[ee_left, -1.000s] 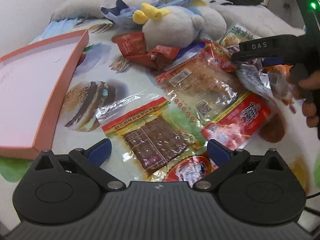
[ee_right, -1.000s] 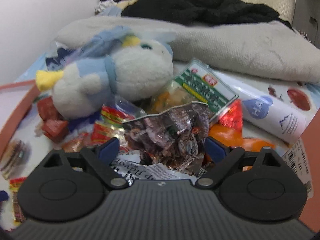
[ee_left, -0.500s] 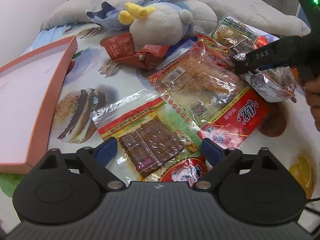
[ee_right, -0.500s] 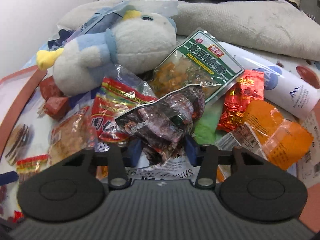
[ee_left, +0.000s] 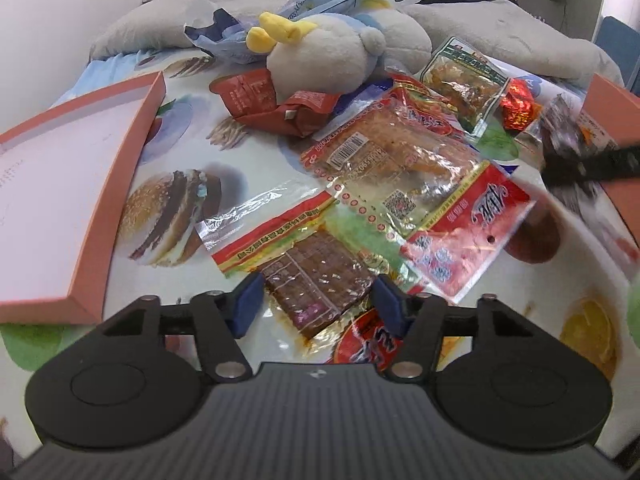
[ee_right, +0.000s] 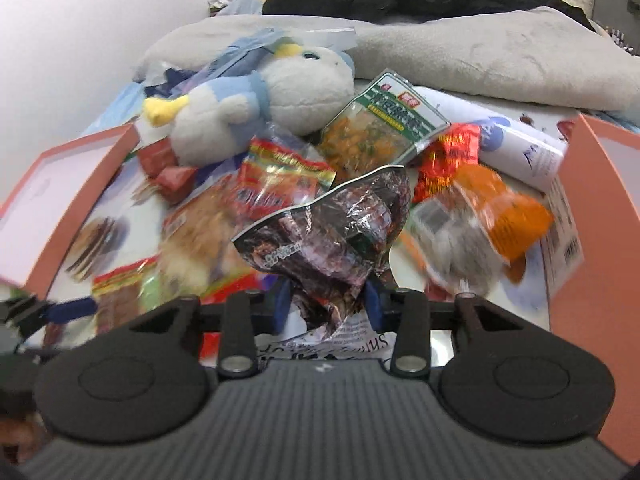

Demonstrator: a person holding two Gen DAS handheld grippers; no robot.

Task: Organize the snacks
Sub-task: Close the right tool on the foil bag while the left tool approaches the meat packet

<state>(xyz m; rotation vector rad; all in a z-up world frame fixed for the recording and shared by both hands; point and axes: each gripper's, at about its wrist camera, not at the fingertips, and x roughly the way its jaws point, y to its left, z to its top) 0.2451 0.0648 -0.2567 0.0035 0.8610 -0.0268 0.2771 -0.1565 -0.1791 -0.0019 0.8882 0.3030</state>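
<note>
Snack packs lie scattered on a food-print cloth. My left gripper (ee_left: 318, 304) hangs low over a brown tofu-sheet pack (ee_left: 316, 276). Its jaws are closing, with the pack between the blue pads (ee_left: 248, 304), which stand at its edges and do not visibly squeeze it. My right gripper (ee_right: 328, 304) is shut on a dark crinkled snack bag (ee_right: 332, 232) and still tightening, holding it above the pile. The left wrist view shows that gripper (ee_left: 560, 168) blurred at the right, with the dark bag (ee_left: 560, 120) in it.
A pink box lid (ee_left: 120, 184) lies at the left and a second pink box (ee_right: 592, 208) at the right. A plush penguin (ee_left: 332, 52) sits behind the pile. Around it lie a barcode pack (ee_left: 384, 160), a red pack (ee_left: 468, 232), a green-label pack (ee_right: 384, 128) and an orange bag (ee_right: 508, 216).
My left jaws have narrowed around the brown pack. My right gripper has shut on the dark bag, lifted it off the pile and carried it to the right.
</note>
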